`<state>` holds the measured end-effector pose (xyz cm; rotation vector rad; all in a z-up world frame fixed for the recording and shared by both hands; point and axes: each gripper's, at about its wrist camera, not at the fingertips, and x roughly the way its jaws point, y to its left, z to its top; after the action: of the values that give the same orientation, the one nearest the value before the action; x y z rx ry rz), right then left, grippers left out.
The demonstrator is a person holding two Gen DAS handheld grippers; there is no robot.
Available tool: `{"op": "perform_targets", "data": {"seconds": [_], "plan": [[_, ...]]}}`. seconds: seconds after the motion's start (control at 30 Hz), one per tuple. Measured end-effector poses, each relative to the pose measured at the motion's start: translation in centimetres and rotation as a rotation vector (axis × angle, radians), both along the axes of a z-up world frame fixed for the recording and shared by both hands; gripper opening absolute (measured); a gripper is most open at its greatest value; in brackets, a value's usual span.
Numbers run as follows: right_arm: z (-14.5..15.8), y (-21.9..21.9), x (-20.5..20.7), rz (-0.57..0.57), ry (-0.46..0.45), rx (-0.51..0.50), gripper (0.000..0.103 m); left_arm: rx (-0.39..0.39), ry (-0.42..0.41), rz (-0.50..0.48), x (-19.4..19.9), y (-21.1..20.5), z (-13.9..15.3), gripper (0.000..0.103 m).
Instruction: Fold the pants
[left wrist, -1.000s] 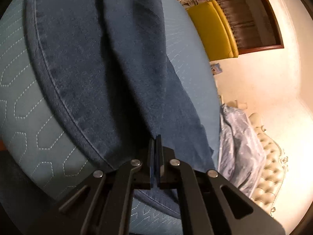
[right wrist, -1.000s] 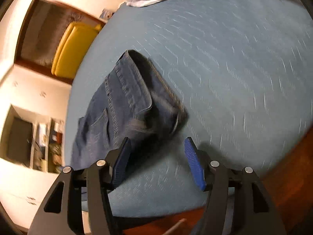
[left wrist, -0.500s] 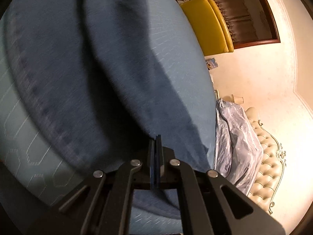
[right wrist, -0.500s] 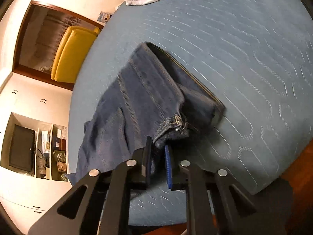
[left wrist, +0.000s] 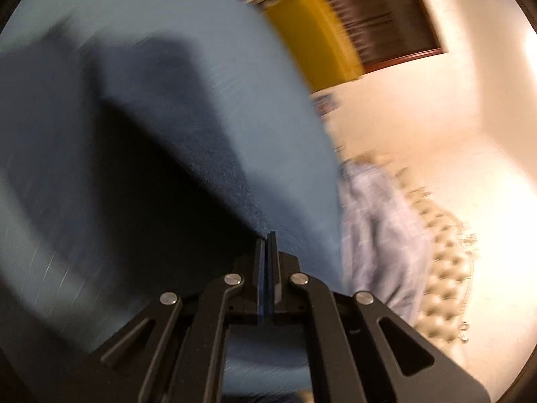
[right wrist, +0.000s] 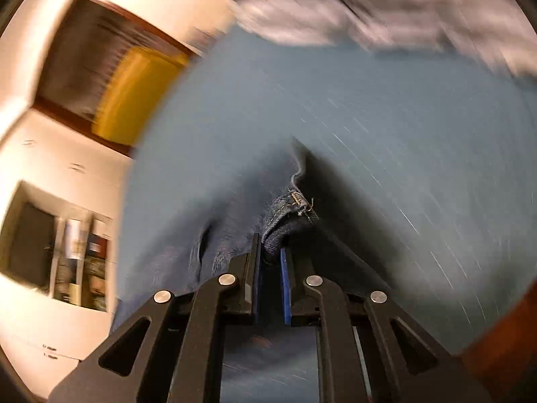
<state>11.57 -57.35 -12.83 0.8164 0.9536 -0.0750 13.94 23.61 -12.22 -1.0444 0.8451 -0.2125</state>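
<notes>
Dark blue denim pants (left wrist: pixel 141 127) lie on a light blue quilted bed (left wrist: pixel 255 77), and both views are blurred by motion. In the left wrist view my left gripper (left wrist: pixel 267 235) is shut on an edge of the denim, which rises from the bed up to the pads and casts a dark hollow beneath. The right wrist view shows my right gripper (right wrist: pixel 270 252) shut on a bunched fold of the pants (right wrist: pixel 288 211) near a stitched corner, lifted off the bed (right wrist: pixel 386 141).
A crumpled pale bedsheet (left wrist: pixel 379 228) lies at the head of the bed beside a tufted headboard (left wrist: pixel 446 268). A yellow chair (right wrist: pixel 134 94) stands in a dark doorway. Shelves (right wrist: pixel 77 252) are set in the wall at left. Wooden floor (right wrist: pixel 503 346) shows past the bed's edge.
My right gripper went from open beside the pants to shut on a fold, then rose with it. My left gripper lifted its held edge, so the denim now tents up off the bed.
</notes>
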Motion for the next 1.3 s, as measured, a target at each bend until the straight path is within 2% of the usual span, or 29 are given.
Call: {"op": "perform_targets", "data": {"seconds": [0.07,0.13,0.2,0.3,0.47,0.5,0.63,0.67,0.7,0.73,0.77,0.83,0.9,1.0,1.07,1.17,1.27,1.3], "plan": [[-3.8,-0.3,-0.8,-0.003,0.083,0.012,0.011,-0.037,0.062,0.001,-1.4,0.0,-3.6,0.000],[-5.1,-0.3,-1.1,0.004,0.098,-0.018,0.010,-0.009,0.084,0.015,-2.6,0.0,-5.7,0.000],[-4.6,-0.1,-1.2,0.002,0.090,-0.024,0.010,-0.040,0.090,0.031,-3.2,0.6,-6.6,0.000],[-2.3,0.7,-1.5,0.009,0.050,-0.101,0.010,-0.049,0.050,0.032,-3.6,0.6,-6.1,0.000],[-4.4,0.9,-1.8,0.003,0.127,-0.190,0.008,-0.077,0.047,0.036,-4.8,0.7,-7.6,0.000],[-4.4,1.5,-1.5,0.015,0.132,-0.241,0.007,-0.074,0.048,0.033,-4.9,0.8,-7.8,0.000],[-4.5,2.8,-1.2,0.024,0.156,-0.338,0.008,-0.067,0.066,0.021,-5.3,1.4,-8.4,0.002],[-4.7,3.2,-1.1,0.022,0.162,-0.352,0.008,-0.056,0.071,0.026,-5.4,1.5,-8.2,0.008],[-4.8,3.5,-0.9,0.024,0.166,-0.370,0.008,-0.051,0.079,0.043,-5.7,2.4,-8.3,0.028],[-4.9,3.7,-0.8,0.026,0.168,-0.383,0.007,-0.060,0.073,0.056,-5.7,2.8,-8.0,0.038],[-5.2,3.4,-1.3,0.029,0.169,-0.396,0.007,-0.066,0.058,0.078,-5.6,3.7,-7.7,0.044],[-5.4,3.9,-1.1,0.033,0.178,-0.421,0.007,-0.034,0.034,0.138,-4.9,7.1,-6.7,0.044],[-5.9,4.4,-1.3,0.031,0.187,-0.431,0.007,-0.040,-0.008,0.195,-2.9,11.4,-5.7,0.044],[-6.2,4.7,-1.0,0.029,0.201,-0.454,0.007,-0.019,0.013,0.285,0.6,16.9,-5.4,0.043],[-6.1,4.7,-1.4,0.026,0.206,-0.466,0.008,0.006,0.038,0.291,3.2,19.1,-5.3,0.041],[-6.1,4.9,-1.7,0.021,0.210,-0.466,0.008,0.000,0.120,0.273,6.5,21.0,-5.9,0.034],[-6.0,4.9,-1.6,0.017,0.215,-0.463,0.008,0.018,0.188,0.234,9.0,20.7,-6.2,0.024],[-6.0,5.0,-1.6,0.016,0.214,-0.463,0.008,0.039,0.207,0.200,9.9,20.2,-6.0,0.024]]}}
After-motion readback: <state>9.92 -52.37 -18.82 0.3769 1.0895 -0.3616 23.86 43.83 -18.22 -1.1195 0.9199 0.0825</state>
